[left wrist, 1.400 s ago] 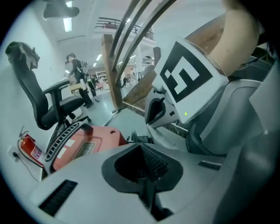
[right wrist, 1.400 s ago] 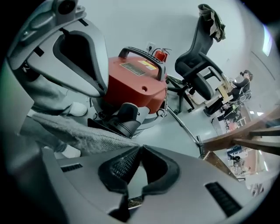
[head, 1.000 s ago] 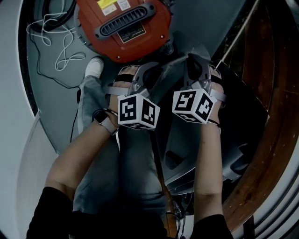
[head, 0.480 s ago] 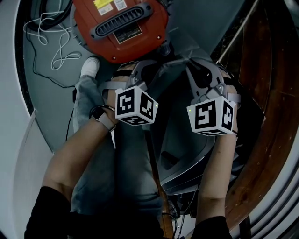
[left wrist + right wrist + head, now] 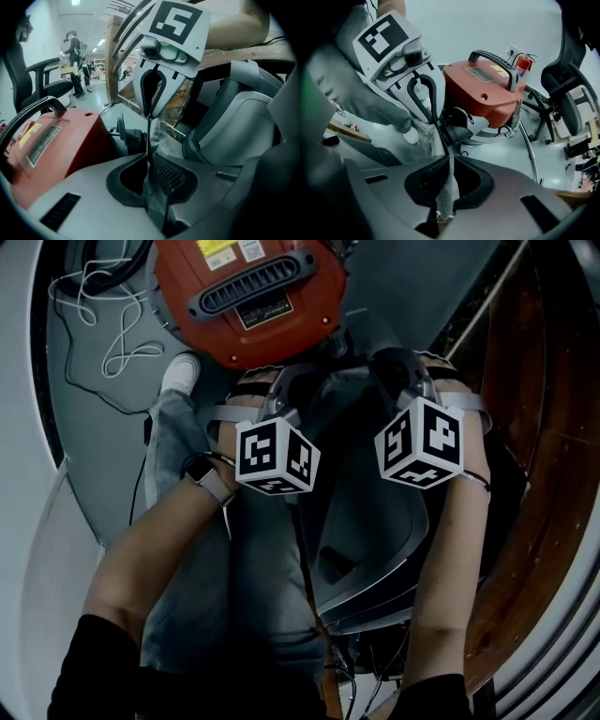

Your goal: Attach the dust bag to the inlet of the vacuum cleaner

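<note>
The person wears black short sleeves (image 5: 103,667), a pale-strapped wristwatch (image 5: 204,474), grey-blue jeans (image 5: 258,587) and a white shoe (image 5: 180,373).

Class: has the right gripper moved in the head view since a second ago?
Yes. The right gripper has shifted rightward, its marker cube turned, judged against the red vacuum cleaner.

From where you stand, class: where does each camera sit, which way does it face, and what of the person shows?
Head view: on the head, steeply down onto the red vacuum cleaner; forearms, jeans leg.
Left gripper view: on the left gripper, facing the right gripper; a forearm.
Right gripper view: on the right gripper, facing the left gripper; jeans leg, shoe.
Both gripper views share the dust bag.
</note>
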Demonstrator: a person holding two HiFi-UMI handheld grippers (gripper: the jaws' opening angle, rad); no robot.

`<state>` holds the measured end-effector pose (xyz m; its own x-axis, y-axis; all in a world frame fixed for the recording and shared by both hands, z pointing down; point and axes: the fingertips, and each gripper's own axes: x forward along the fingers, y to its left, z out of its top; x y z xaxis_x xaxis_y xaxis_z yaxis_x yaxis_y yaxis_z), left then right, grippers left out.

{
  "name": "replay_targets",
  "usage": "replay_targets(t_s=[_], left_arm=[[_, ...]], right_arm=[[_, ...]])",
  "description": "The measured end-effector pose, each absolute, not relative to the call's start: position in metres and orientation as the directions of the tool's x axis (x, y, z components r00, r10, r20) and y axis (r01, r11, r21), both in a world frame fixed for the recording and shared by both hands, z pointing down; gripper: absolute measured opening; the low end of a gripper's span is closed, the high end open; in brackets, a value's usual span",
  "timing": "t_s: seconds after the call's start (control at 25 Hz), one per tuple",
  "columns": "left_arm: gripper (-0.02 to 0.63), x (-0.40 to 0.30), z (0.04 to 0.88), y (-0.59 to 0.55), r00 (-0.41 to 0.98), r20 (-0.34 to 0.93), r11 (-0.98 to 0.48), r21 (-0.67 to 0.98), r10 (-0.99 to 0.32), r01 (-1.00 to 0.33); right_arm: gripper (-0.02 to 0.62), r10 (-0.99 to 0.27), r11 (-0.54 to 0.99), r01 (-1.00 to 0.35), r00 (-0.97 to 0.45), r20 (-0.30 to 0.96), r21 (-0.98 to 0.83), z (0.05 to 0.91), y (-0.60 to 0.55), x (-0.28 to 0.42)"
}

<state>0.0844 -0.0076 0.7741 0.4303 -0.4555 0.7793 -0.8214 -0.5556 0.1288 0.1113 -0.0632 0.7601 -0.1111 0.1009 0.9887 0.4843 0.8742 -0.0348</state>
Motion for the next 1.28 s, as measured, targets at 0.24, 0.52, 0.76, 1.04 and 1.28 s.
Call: replay_targets(t_s=[0.24,0.52,0.76,1.04,1.28], left_arm=[[0.043,0.087,0.776,-0.007,0.428,0.776,-0.571,0.108,-0.464,-0.814],[0.029,0.092,0.769,-0.003,0.395,0.766,-0.582,0.034,-0.506,-0.813],[0.021,0.087,0.758,0.002,0.336,0.747,-0.536,-0.032,-0.573,-0.843],[0.021,0.078,0.774,-0.004,0.330,0.767,-0.536,-0.022,-0.550,-0.844],[0.018,0.070,0.763,-0.009,0.305,0.763,-0.483,-0.010,-0.570,-0.876]], right_arm=[[0.044,0.077,0.846,0.533,-0.127,0.989,0.002,0.769,-0.055,0.110],[0.040,0.031,0.812,0.582,-0.114,0.993,0.041,0.770,-0.054,0.106],[0.035,-0.053,0.848,0.510,-0.194,0.980,0.147,0.763,-0.053,0.103],[0.035,-0.099,0.911,0.379,-0.181,0.978,0.163,0.775,-0.057,0.102],[0.035,-0.145,0.917,0.336,-0.215,0.966,0.213,0.759,-0.063,0.090]])
